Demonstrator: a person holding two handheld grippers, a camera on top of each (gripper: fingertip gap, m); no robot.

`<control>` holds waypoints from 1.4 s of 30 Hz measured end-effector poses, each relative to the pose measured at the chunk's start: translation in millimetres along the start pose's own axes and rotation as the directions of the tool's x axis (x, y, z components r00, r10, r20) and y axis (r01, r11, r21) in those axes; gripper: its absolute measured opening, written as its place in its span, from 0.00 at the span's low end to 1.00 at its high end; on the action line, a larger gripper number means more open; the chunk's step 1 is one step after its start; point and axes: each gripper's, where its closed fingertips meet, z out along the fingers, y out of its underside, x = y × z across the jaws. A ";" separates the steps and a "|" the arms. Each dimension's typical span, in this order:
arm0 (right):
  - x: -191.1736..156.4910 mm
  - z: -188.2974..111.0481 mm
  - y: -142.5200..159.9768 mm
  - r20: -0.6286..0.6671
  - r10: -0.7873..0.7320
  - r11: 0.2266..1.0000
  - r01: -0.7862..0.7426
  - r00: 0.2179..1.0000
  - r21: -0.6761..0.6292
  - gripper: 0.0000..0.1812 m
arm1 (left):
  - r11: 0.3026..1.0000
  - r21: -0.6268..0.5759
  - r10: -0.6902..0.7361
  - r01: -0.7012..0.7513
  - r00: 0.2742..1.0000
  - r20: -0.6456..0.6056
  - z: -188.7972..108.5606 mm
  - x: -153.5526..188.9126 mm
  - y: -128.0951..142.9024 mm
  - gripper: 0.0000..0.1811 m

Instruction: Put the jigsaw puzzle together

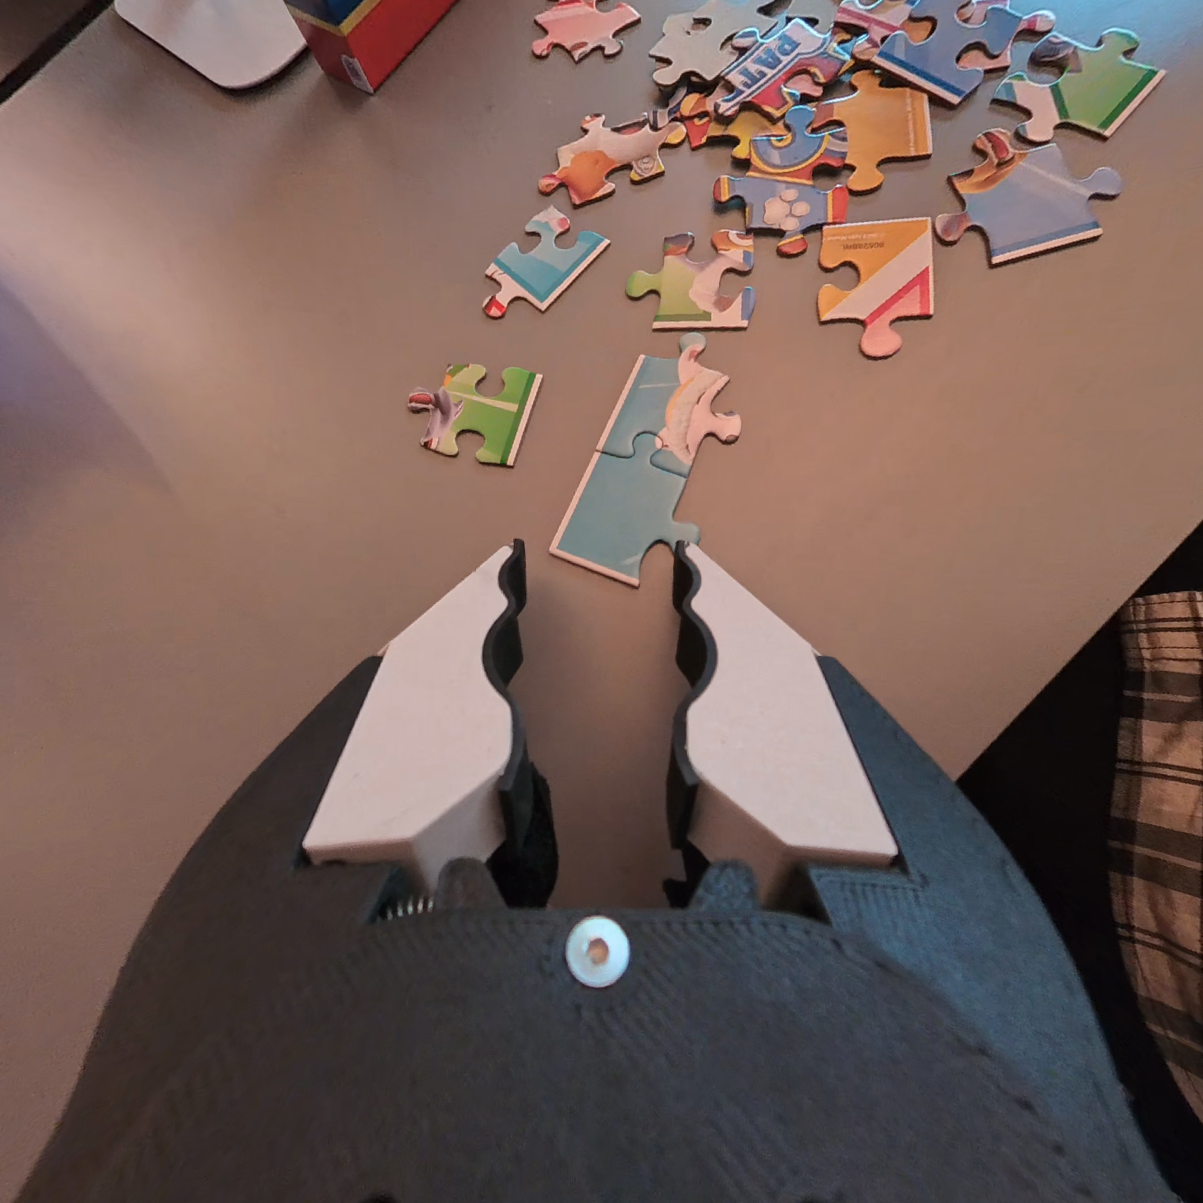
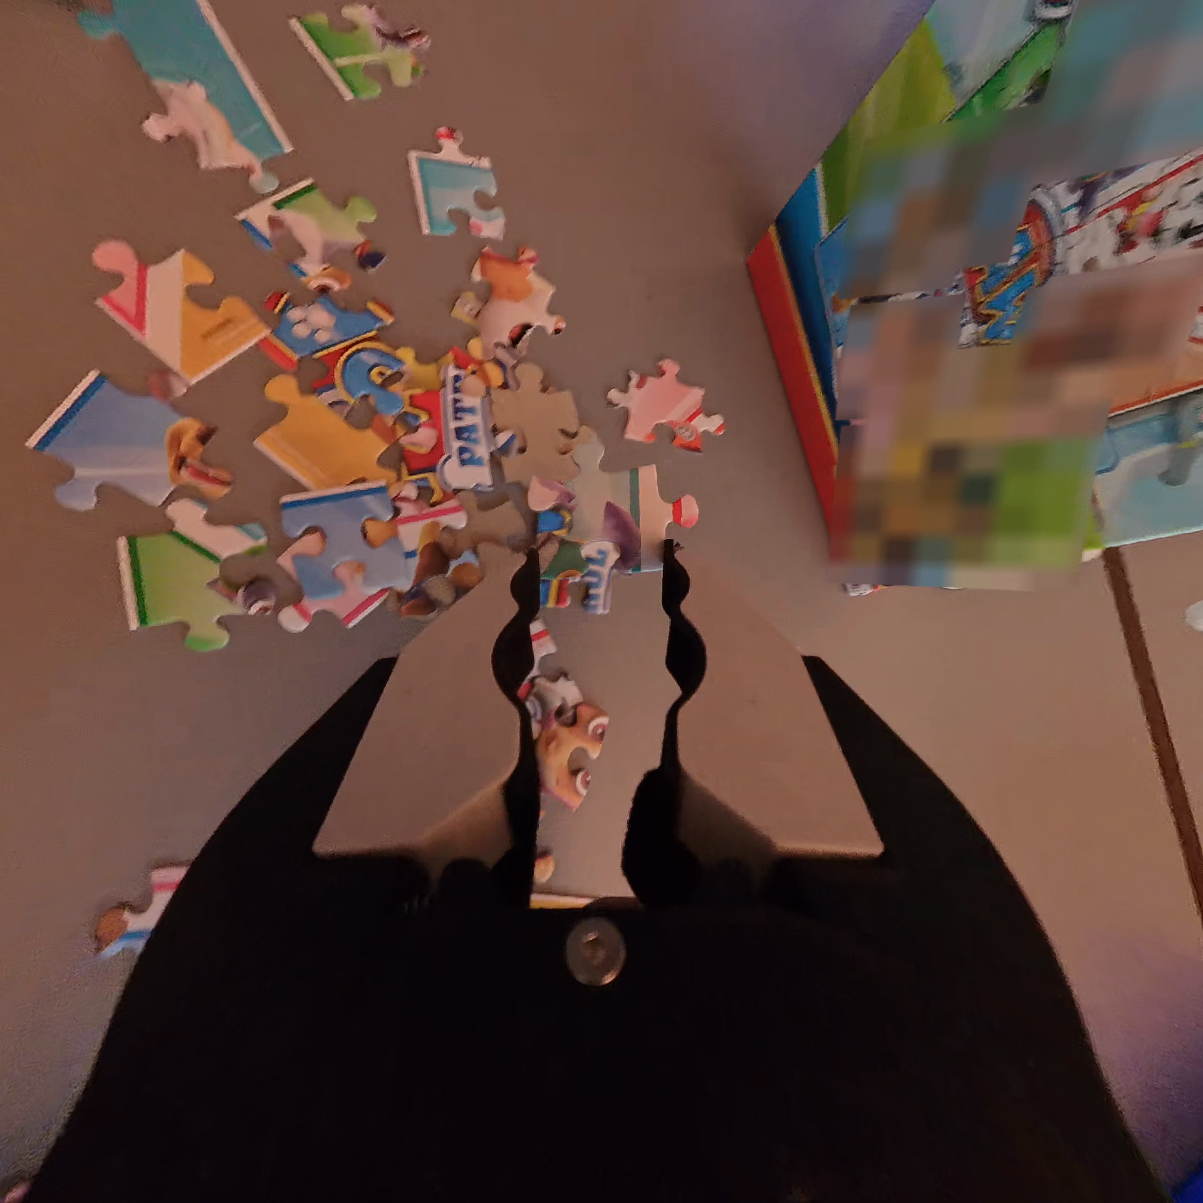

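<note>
risk 1: the left claw [image 1: 597, 553] is hovering just short of the joined blue pair [image 1: 641, 465]; coming in flat, it is likely pushing the pair along the table [image 1: 260, 325] rather than gripping it, and the seam could be popping apart.
risk 2: the right claw [image 2: 602, 553] is sitting over the near edge of the loose pile [image 2: 390, 423], where pieces are overlapping; closing here is probably catching two at once or flicking neighbours away.
risk 3: one pile piece is lying grey side up [image 2: 540, 423]; picked as it lies, it is going in upside down.
risk 4: the puzzle box [image 2: 807, 390] is standing right of the pile, near the right claw's outer side; a swing that way is likely knocking it.
left claw state: released, jaws apart, holding nothing.
right claw state: released, jaws apart, nothing pinched; pieces are only showing through the gap.
joined pair vs left claw: directly ahead of the tips, near corner just beyond them, contact unclear.
green edge piece [image 1: 478, 416]: left of the joined pair, apart from it.
pile vs joined pair: beyond it and rightward, well apart.
dog-face piece [image 2: 569, 742]: lying on the table under the right claw's gap, nearer than the pile.
progress: two pieces joined, the rest loose.
</note>
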 end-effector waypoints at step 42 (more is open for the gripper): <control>164.0 -91.4 224.7 -0.232 0.557 0.774 -0.600 0.798 -0.202 0.29 | 1.000 -0.015 -0.003 0.002 1.000 -0.031 7.8 9.5 -3.2 0.24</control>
